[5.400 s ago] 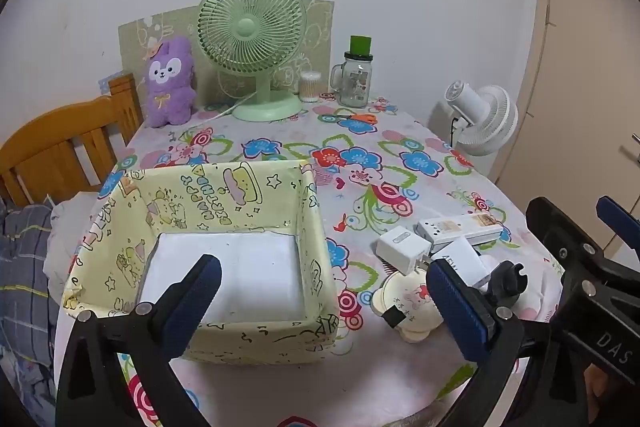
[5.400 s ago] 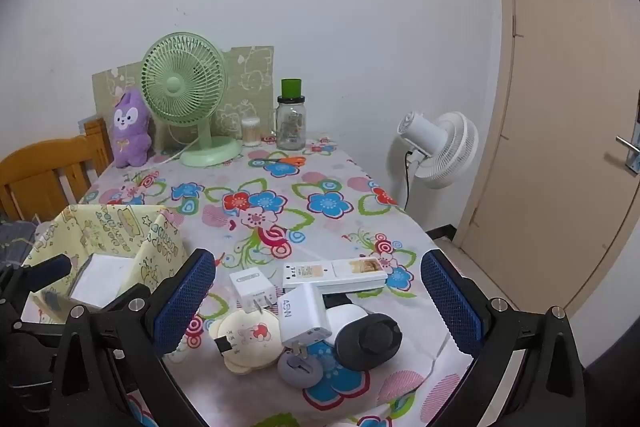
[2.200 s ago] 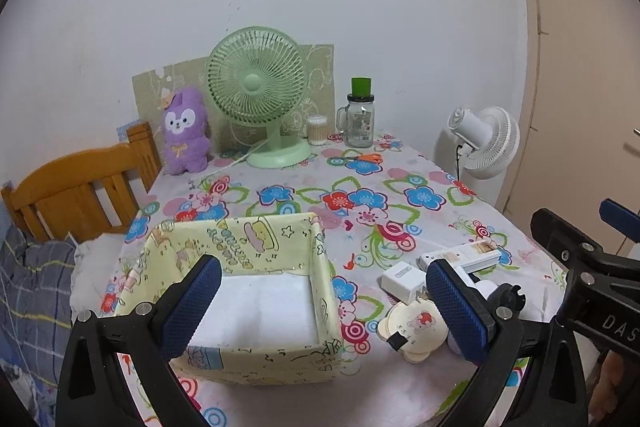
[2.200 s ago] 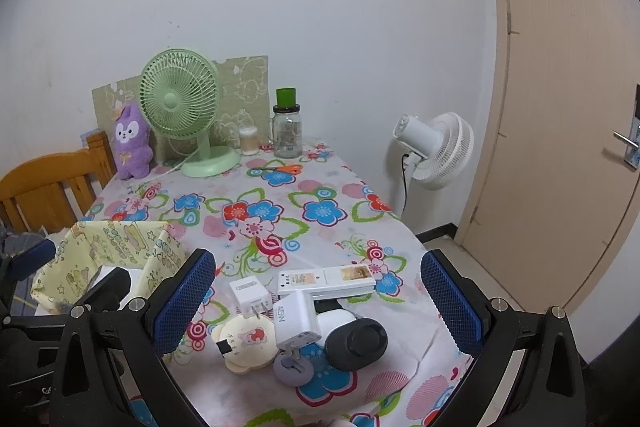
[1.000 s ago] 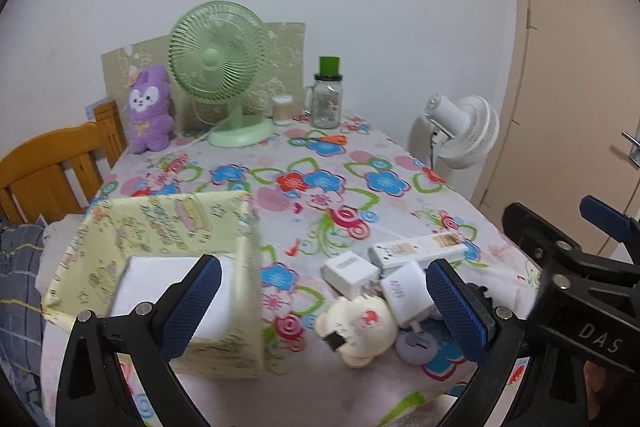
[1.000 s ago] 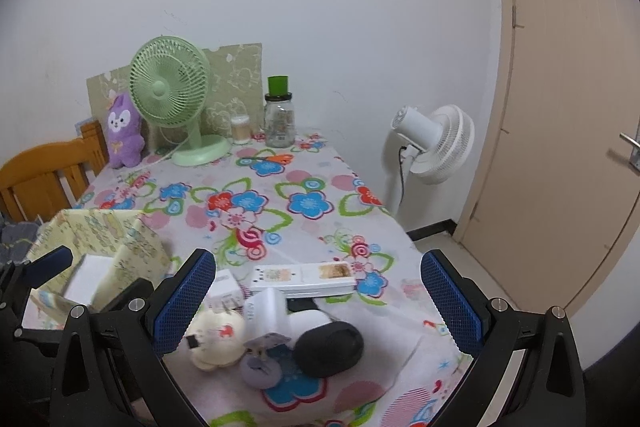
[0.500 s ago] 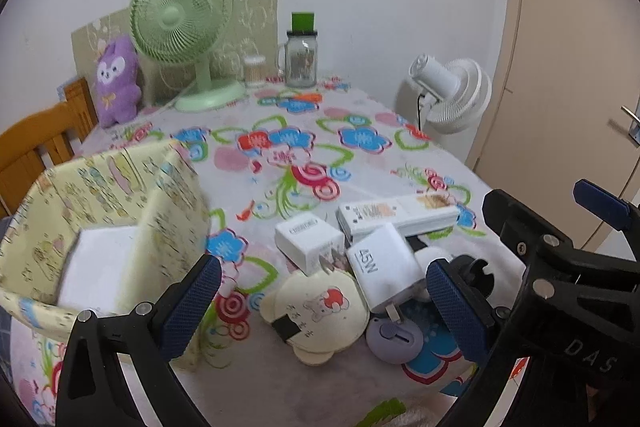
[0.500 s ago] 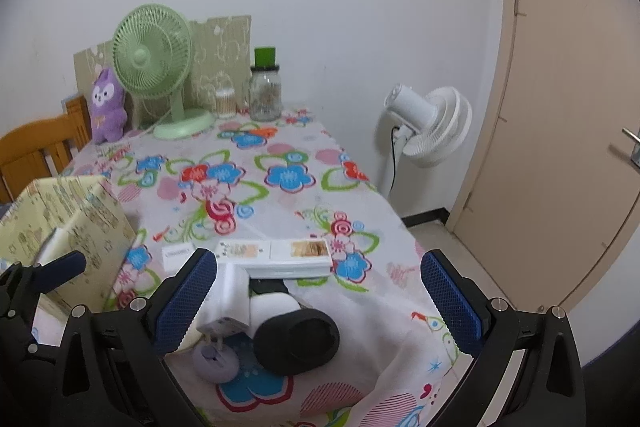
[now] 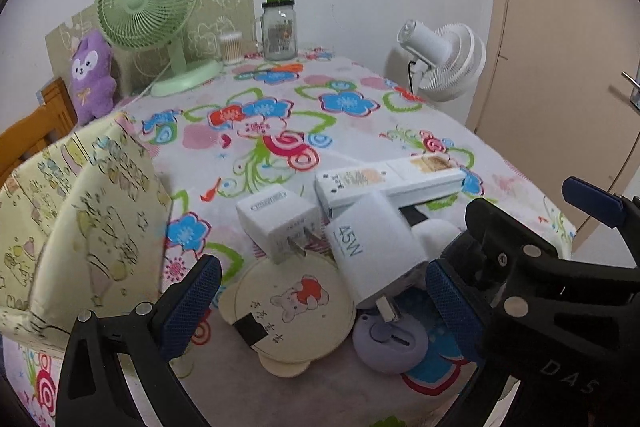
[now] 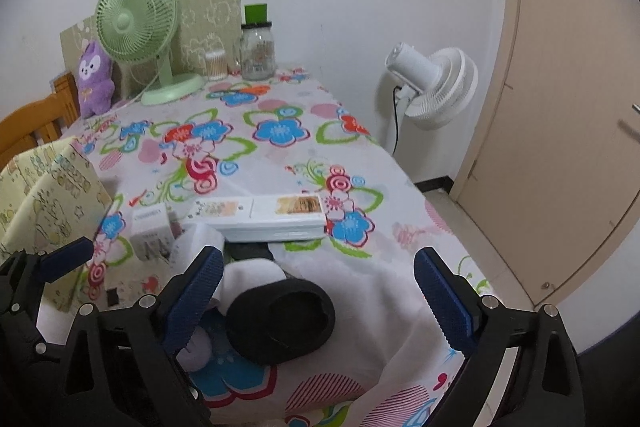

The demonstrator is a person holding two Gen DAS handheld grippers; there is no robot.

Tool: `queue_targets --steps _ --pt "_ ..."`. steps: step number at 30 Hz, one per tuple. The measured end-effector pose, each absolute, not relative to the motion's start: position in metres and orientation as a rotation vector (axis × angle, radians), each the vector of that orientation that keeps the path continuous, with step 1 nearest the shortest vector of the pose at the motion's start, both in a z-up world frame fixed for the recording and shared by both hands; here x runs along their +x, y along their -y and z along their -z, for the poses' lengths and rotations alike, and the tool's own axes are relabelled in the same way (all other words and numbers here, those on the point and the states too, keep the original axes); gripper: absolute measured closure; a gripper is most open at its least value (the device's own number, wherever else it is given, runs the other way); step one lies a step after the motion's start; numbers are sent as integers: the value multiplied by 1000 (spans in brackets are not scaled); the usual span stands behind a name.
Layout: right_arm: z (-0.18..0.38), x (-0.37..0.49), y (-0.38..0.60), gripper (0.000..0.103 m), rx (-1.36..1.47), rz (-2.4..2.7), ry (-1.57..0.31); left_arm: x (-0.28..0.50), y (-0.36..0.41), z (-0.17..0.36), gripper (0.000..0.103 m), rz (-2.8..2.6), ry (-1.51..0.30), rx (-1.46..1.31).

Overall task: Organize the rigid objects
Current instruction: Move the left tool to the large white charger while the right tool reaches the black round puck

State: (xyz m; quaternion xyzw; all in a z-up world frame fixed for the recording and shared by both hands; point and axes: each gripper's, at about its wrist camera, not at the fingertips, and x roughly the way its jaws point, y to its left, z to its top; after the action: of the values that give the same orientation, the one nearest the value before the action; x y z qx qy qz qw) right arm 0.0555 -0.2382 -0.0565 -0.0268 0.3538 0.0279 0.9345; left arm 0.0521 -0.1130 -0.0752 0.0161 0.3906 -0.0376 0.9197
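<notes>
Between my left tongs (image 9: 320,303), spread wide, lies the bear-shaped disc (image 9: 290,311); my right tongs (image 10: 318,291), just narrowing yet gripping nothing, straddle the black puck (image 10: 280,319) (approach step), so next: clamp, carry to the yellow box (image 9: 80,211).

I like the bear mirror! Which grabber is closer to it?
Left. The left gripper hangs right over the round bear mirror, jaws open around it. The right gripper is off beside it, over the black round thing.
</notes>
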Motion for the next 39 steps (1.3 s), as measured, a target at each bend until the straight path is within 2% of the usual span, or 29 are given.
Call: queue_targets --steps 7,11,16,19,21,23,25,39 --pt "77 59 239 6 -27 -67 -780 52 111 89 1 72 -835 42" --pt "86 61 238 15 -20 -67 -810 52 111 97 1 67 -850 47" --pt "92 60 240 22 32 -96 -821 54 109 99 1 63 -852 35" --pt "92 60 236 32 45 -119 -820 54 110 100 1 65 -850 46" --pt "91 59 232 45 57 -141 -817 55 111 100 0 63 -851 49" --pt "90 58 229 49 53 -146 -810 56 111 101 0 61 -851 51" --pt "90 58 228 59 45 -131 -801 57 111 101 0 57 -851 53" --pt "84 79 239 59 67 -106 -805 68 119 87 0 105 -842 16"
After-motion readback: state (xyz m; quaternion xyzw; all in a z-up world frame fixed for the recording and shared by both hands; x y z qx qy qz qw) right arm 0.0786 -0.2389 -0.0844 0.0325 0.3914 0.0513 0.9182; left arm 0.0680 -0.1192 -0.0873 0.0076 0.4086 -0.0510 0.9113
